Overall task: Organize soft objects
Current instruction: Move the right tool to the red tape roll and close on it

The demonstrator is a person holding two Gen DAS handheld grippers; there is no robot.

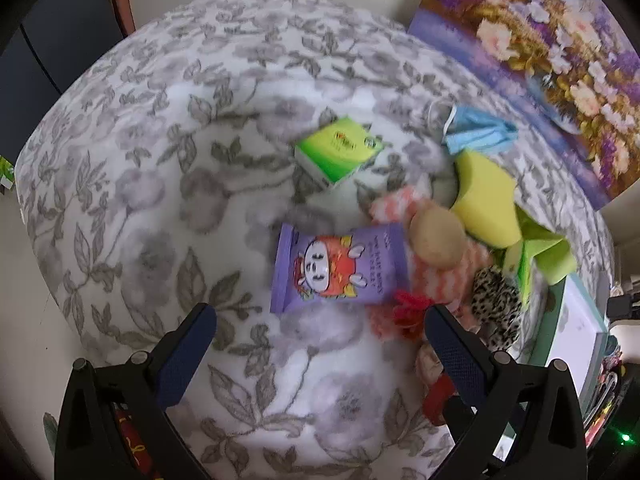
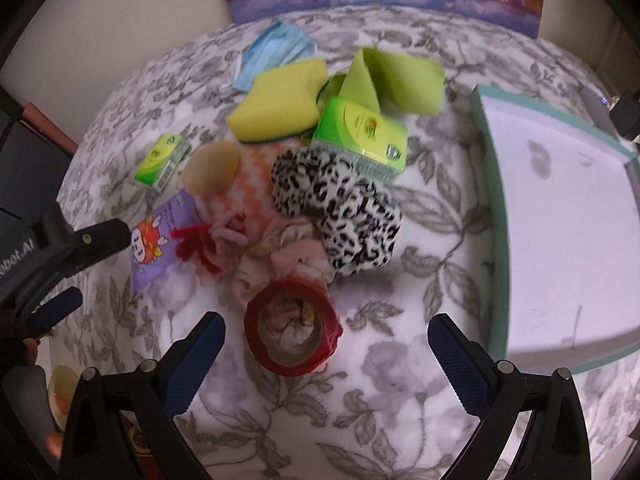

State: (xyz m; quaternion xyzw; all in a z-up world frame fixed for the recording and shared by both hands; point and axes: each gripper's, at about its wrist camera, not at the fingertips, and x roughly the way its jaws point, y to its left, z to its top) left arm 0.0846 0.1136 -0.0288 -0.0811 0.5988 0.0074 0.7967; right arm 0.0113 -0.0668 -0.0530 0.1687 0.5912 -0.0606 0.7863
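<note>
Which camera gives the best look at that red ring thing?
The right wrist view: the red ring lies whole and near, just ahead of the open right tongs. The left wrist view shows only a red sliver behind one tong finger.

- Left wrist view looks down past its tongs (image 1: 320,344) at the floral worktop (image 1: 160,200), somewhat blurred.
- Right wrist view sits close above the red tape roll (image 2: 292,330).
- Both share the purple packet (image 1: 340,268) (image 2: 160,236).

Left tongs (image 1: 320,332), jaws apart, above floral bed cover (image 1: 160,200); purple packet (image 1: 340,268) centre frame, apparently untouched.
</note>
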